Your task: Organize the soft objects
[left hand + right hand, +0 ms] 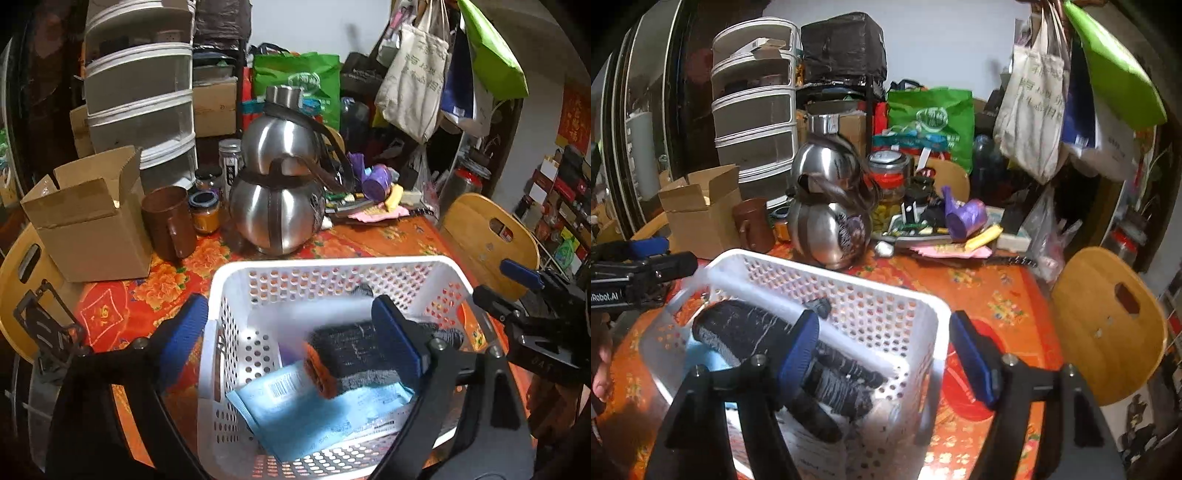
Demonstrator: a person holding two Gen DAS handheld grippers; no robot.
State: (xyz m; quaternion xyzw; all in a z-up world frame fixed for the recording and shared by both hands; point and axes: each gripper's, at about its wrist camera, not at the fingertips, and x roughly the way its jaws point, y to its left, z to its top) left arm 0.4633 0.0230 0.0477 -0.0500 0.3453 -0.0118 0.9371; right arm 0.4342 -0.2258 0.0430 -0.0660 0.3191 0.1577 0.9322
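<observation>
A white perforated basket stands on the orange floral tablecloth. In it lie dark knitted gloves, one with an orange cuff, on top of a light blue packet. My left gripper is open and straddles the basket's left wall, one finger outside it and the other over the gloves. My right gripper is open and straddles the right wall, its left finger inside above the gloves. Each gripper also shows at the edge of the other's view, right gripper and left gripper.
Behind the basket stand a steel gourd-shaped flask, a brown mug, jars and an open cardboard box. Clutter fills the table's far right. Wooden chair backs flank the table. Bags hang at upper right.
</observation>
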